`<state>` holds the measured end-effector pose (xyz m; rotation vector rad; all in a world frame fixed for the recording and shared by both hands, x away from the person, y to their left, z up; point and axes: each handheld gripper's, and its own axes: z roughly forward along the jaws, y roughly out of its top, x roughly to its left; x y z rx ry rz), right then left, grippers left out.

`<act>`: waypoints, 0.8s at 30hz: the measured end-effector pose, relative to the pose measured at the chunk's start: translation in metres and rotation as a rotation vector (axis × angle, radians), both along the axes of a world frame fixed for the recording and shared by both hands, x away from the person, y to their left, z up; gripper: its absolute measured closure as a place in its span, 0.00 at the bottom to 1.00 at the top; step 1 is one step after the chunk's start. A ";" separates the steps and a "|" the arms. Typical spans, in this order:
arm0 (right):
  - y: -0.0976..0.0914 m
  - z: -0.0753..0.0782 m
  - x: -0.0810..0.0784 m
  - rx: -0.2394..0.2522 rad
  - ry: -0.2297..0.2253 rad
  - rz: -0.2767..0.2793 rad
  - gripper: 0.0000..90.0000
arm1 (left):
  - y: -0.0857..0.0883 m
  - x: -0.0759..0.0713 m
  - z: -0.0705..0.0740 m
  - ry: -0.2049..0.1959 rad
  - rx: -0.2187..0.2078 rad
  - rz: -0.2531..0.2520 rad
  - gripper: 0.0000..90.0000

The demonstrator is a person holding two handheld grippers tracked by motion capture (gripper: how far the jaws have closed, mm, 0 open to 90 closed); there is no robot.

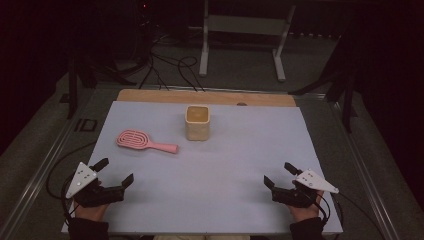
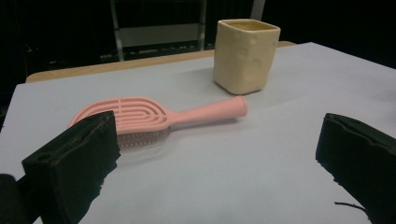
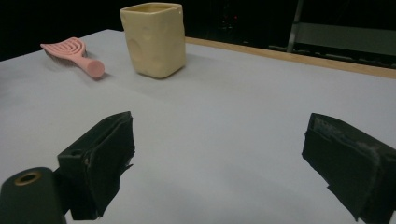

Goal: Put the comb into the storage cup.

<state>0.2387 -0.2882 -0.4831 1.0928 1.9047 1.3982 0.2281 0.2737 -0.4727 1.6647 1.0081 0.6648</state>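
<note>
The pink hairbrush [image 1: 146, 141] lies flat on the table [image 1: 210, 170], bristles down, at about 1 o'clock from the left tool [image 1: 118, 172] and well apart from it; its handle points toward 4 o'clock in the high view. The left tool rests at the table's near left corner with its jaws spread wide and nothing between them. The right tool [image 1: 279, 175] sits at the near right corner, jaws likewise spread and empty, with the brush far off at about 10 o'clock. A cream square cup [image 1: 197, 122] stands upright just beside the handle's end, at 1 o'clock from it. A broad bare stretch of table lies between both tools and the brush. No writing is readable on the brush or cup.
</note>
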 end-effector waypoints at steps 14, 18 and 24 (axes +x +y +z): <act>-0.002 -0.002 0.000 0.010 0.002 -0.006 0.10 | -0.002 -0.001 0.000 -0.002 0.000 0.014 0.00; -0.002 -0.002 0.001 0.026 0.007 -0.001 0.10 | -0.002 0.000 -0.001 0.004 0.003 0.016 0.00; -0.002 -0.003 0.002 0.023 0.013 -0.002 0.10 | -0.002 -0.001 0.001 0.006 0.004 0.023 0.00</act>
